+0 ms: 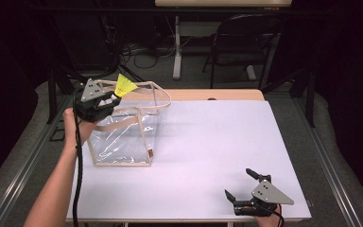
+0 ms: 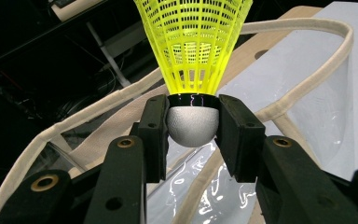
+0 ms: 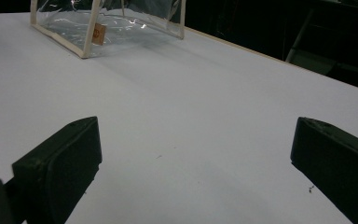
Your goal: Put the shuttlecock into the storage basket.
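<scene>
Right gripper point(image 1: 242, 185) nearest, jaws wide apart, empty, well apart from clear plastic cream-trimmed tote bag point(image 1: 123, 142). Left gripper point(image 2: 192, 128) clamps yellow plastic shuttlecock point(image 2: 193, 51) by its cork above the bag.

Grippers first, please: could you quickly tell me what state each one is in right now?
Left gripper: shut on the yellow shuttlecock, gripping its white cork above the clear bag.
Right gripper: open, holding nothing, low over the table.

A black folding chair point(image 1: 246, 42) stands on the floor beyond the white table point(image 1: 217, 142).
</scene>
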Action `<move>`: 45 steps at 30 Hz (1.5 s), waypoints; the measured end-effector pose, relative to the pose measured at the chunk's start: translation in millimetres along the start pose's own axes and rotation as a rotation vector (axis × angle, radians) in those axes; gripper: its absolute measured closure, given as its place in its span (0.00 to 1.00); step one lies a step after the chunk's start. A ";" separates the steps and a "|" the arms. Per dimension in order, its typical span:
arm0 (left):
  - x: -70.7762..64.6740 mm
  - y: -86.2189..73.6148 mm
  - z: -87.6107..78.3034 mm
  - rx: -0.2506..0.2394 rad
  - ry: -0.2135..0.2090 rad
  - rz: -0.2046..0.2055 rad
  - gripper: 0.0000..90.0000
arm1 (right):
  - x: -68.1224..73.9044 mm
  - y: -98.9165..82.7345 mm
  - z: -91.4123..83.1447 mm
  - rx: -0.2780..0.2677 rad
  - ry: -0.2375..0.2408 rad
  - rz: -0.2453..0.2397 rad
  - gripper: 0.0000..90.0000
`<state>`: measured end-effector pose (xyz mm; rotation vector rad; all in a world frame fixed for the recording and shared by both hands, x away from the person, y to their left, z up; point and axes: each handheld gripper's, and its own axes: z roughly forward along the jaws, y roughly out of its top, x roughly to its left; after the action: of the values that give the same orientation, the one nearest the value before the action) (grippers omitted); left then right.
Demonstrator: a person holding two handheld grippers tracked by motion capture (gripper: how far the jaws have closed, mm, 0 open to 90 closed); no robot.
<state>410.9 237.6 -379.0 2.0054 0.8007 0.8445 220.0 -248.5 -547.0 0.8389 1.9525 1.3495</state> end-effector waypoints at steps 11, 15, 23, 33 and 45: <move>1.7 -3.4 9.3 0.021 -0.004 -0.007 0.72 | -0.5 -0.3 -0.1 0.000 0.000 0.001 0.02; 2.5 -4.1 10.9 0.028 -0.003 -0.009 0.72 | -0.6 -0.2 -0.4 -0.001 0.001 0.000 0.02; 3.2 -4.4 10.8 0.030 0.006 -0.012 0.72 | 0.1 0.2 -0.8 -0.004 0.002 -0.001 0.02; 4.5 -6.9 13.6 0.044 0.012 -0.010 0.72 | 0.0 -0.5 0.7 0.003 -0.005 0.002 0.02; 5.5 -8.0 17.2 0.047 0.011 -0.015 0.72 | 0.1 -1.0 1.7 0.012 -0.006 -0.001 0.02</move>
<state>425.6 238.4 -392.0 2.0352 0.8482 0.8358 221.1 -247.7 -548.5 0.8465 1.9579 1.3345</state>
